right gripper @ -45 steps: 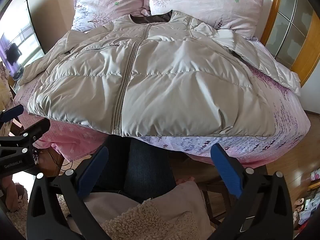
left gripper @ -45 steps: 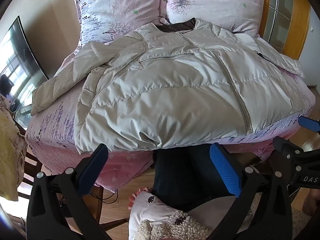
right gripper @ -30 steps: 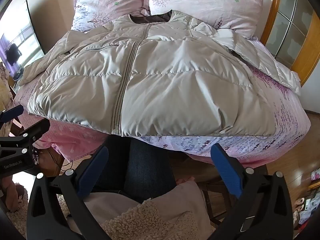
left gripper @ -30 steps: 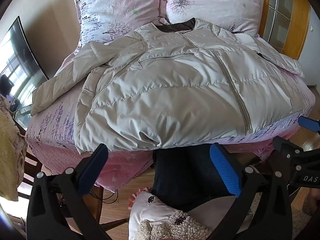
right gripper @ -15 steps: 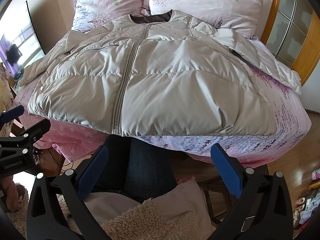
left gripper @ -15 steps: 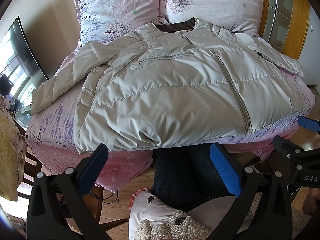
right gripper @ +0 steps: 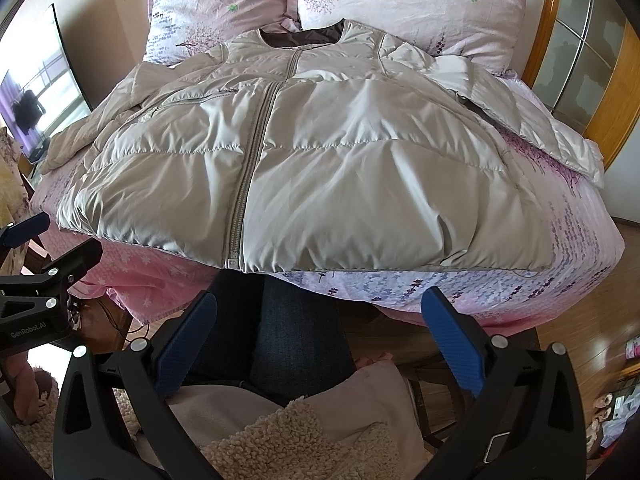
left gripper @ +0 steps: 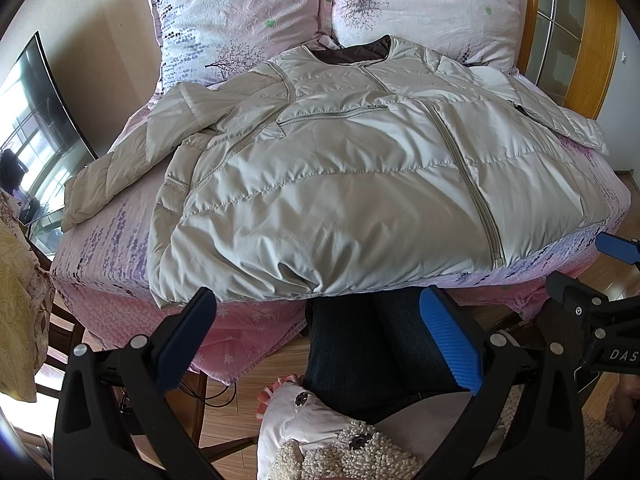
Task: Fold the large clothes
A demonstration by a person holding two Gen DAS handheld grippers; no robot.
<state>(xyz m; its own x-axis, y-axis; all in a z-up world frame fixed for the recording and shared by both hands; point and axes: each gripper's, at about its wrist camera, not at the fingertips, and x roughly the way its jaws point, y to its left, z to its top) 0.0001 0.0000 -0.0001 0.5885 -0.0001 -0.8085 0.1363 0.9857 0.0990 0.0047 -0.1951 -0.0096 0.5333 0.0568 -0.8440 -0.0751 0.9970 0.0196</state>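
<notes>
- Jacket [left gripper: 360,184]: a beige quilted garment lying face up and zipped on the bed [left gripper: 100,248], collar toward the pillows [left gripper: 424,4], hem at the near edge. The flat layout exposes every edge for folding.
- Sleeves: the sleeve on the left [left gripper: 120,164] extends outward toward the bed's side; the sleeve on the right [right gripper: 532,124] lies spread the opposite way. Both likely need folding inward first.
- Left gripper [left gripper: 320,340]: jaws wide apart, holding nothing, positioned short of the hem, clear of the fabric.
- Right gripper [right gripper: 320,336]: jaws equally wide, empty, below the hem near the zipper end [right gripper: 232,262].
- Judgement: no fold has begun.
</notes>
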